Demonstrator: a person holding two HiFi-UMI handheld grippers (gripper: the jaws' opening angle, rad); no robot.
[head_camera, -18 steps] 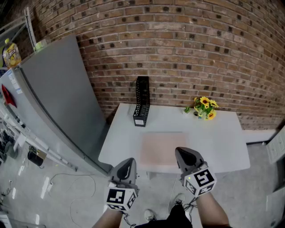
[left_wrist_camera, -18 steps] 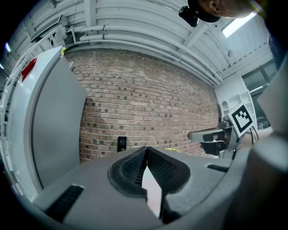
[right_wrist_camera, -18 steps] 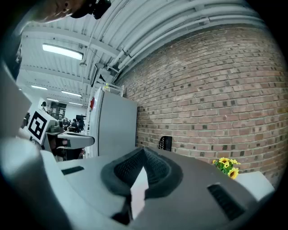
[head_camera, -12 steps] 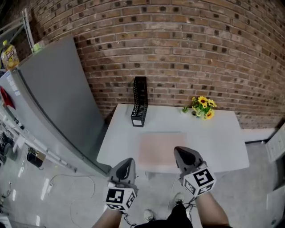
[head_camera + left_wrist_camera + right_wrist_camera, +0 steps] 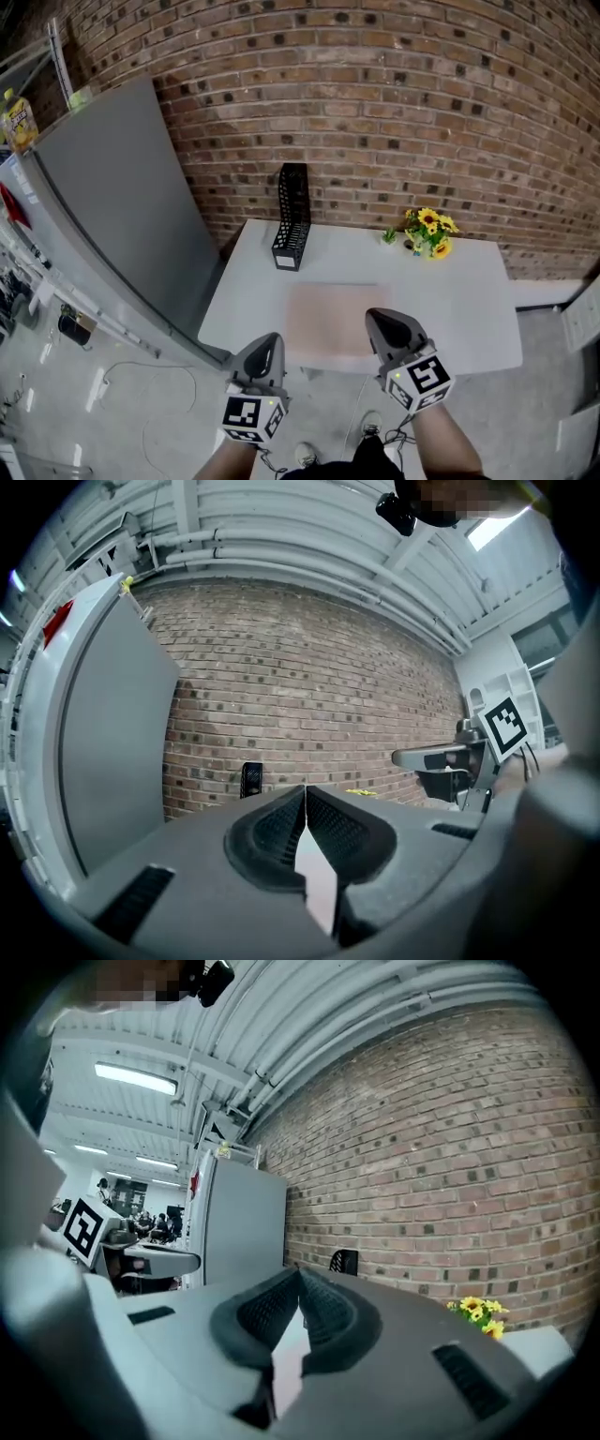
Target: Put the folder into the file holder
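Hovering closest to us, down at the near edge of the white table (image 5: 469, 305), the left gripper (image 5: 271, 340) has its jaws pressed tight together, nothing between them, and its marker cube faces up at the camera. Just to its right the right gripper (image 5: 378, 319) is clamped shut too, also empty, and in the head view its tip lines up over the near right corner of the folder (image 5: 328, 314). That folder, pale pink and thin, lies flat on the tabletop towards the front, right between the two grippers' lines of sight and held by neither of them. Moving further back, the file holder (image 5: 292, 228), a tall black mesh one, stands upright at the table's far left corner, well apart from the folder, its narrow end turned towards us. Over on the far right side of the table there's a small bunch of yellow flowers (image 5: 429, 231). To the left of the table a big grey cabinet (image 5: 122, 216) leans into the shot, with a yellow bottle (image 5: 19, 117) up on top of it. Behind everything, a red brick wall (image 5: 375, 112) closes off the scene.
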